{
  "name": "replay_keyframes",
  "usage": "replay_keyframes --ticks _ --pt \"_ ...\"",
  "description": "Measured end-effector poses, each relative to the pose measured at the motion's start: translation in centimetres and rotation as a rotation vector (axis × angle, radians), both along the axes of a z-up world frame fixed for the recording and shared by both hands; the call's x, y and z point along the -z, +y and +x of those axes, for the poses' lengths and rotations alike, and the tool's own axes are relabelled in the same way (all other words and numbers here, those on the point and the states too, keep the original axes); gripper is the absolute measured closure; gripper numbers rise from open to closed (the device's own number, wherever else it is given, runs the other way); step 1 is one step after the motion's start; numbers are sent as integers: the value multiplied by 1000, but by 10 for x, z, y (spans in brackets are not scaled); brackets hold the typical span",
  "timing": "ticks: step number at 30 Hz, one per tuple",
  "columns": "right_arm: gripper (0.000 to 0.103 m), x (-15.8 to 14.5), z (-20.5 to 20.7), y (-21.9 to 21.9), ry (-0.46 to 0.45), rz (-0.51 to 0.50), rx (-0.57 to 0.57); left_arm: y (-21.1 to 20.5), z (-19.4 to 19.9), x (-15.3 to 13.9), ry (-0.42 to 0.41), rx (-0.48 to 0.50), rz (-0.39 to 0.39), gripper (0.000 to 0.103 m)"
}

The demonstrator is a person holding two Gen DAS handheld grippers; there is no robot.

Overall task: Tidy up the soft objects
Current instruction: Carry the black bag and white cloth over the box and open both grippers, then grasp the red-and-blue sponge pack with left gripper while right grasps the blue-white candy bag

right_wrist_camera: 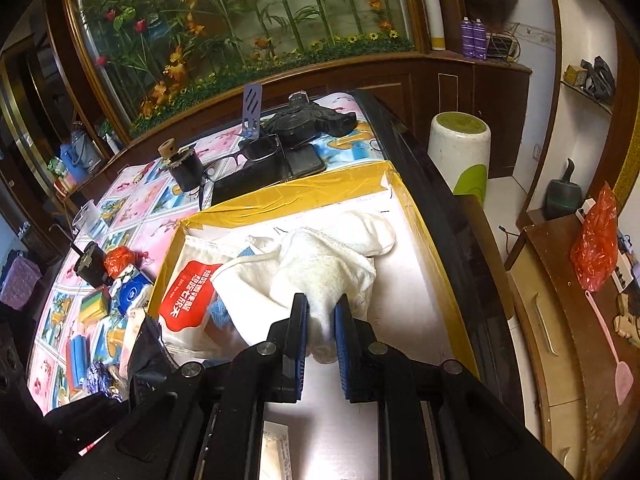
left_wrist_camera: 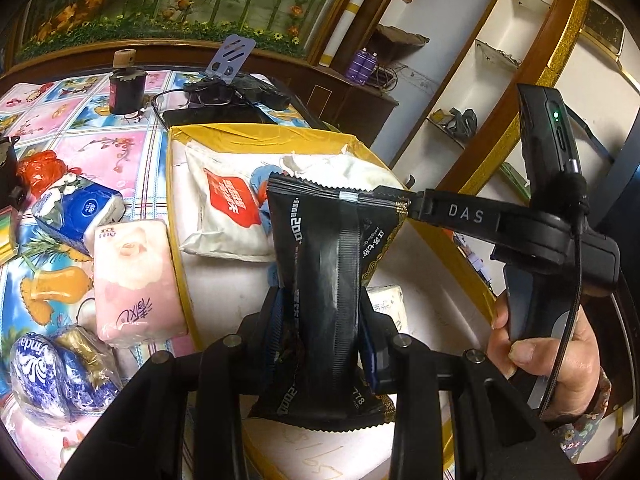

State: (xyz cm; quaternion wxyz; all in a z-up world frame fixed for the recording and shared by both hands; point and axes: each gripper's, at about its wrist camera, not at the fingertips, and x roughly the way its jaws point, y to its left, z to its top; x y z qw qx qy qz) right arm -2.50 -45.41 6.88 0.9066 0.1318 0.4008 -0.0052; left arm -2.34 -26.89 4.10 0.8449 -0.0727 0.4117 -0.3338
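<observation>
My left gripper (left_wrist_camera: 320, 312) is shut on a black snack packet (left_wrist_camera: 328, 264) and holds it upright above the yellow-rimmed box (left_wrist_camera: 176, 184). My right gripper (right_wrist_camera: 321, 308) is shut on a white towel (right_wrist_camera: 320, 264) that lies in the same box (right_wrist_camera: 280, 196). In the left wrist view the right gripper (left_wrist_camera: 412, 204) reaches in from the right beside the packet's top corner. A white pouch with a red label (left_wrist_camera: 228, 200) lies in the box; it also shows in the right wrist view (right_wrist_camera: 188, 292). A blue cloth (right_wrist_camera: 222, 314) peeks out under the towel.
On the patterned tablecloth (left_wrist_camera: 120, 148) left of the box lie a pink tissue pack (left_wrist_camera: 134, 276), a blue tissue pack (left_wrist_camera: 80, 212), a blue-white Vinda roll (left_wrist_camera: 40, 372) and a red bag (left_wrist_camera: 40, 168). Glasses (left_wrist_camera: 192, 98), a black cup (left_wrist_camera: 126, 90) and a phone stand behind the box.
</observation>
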Motion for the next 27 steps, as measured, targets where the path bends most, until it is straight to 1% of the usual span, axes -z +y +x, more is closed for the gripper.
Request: replay_keyframes --ticks 1,3,5,6,7,8,9,11,12,14,15,18,22,25,27 --pt "88 0 0 0 1 3 1 0 0 0 2 1 2 71" --pt "84 0 0 -2 2 14 10 -1 0 1 2 3 4 71" --pt "74 -1 0 -4 -1 25 20 -2 -1 0 1 7 3 71" --pt "71 -2 -1 -5 -6 29 27 -2 -1 0 1 11 2 71" --pt "65 -3 -2 -5 -11 32 31 -2 -1 0 0 13 1 69" --pt "62 -5 -2 -6 -19 35 33 -2 -2 -1 -3 17 -2 67" --pt "61 -6 -3 -7 -27 38 36 -3 -3 -2 -9 21 -4 65" --pt "61 -7 -4 -7 -32 42 39 -2 -6 -5 -28 22 -11 56" --pt "61 -7 -4 -8 -35 48 39 -2 -8 -7 -39 22 -16 54" --pt "61 -9 -5 -9 -44 58 40 -1 -11 -11 -65 22 -28 45" --pt "61 -10 -6 -9 -49 61 42 0 -12 -13 -77 21 -30 43" --pt "61 -12 -8 -10 -66 76 42 0 -17 -16 -112 17 -23 42" --pt "59 -16 -10 -9 -91 94 28 -1 -16 -17 -119 17 -17 42" --pt "50 -19 -13 -6 -120 98 17 1 -14 -17 -113 10 -21 42" --pt "50 -22 -15 -4 -137 98 12 3 -13 -17 -113 2 -22 42"
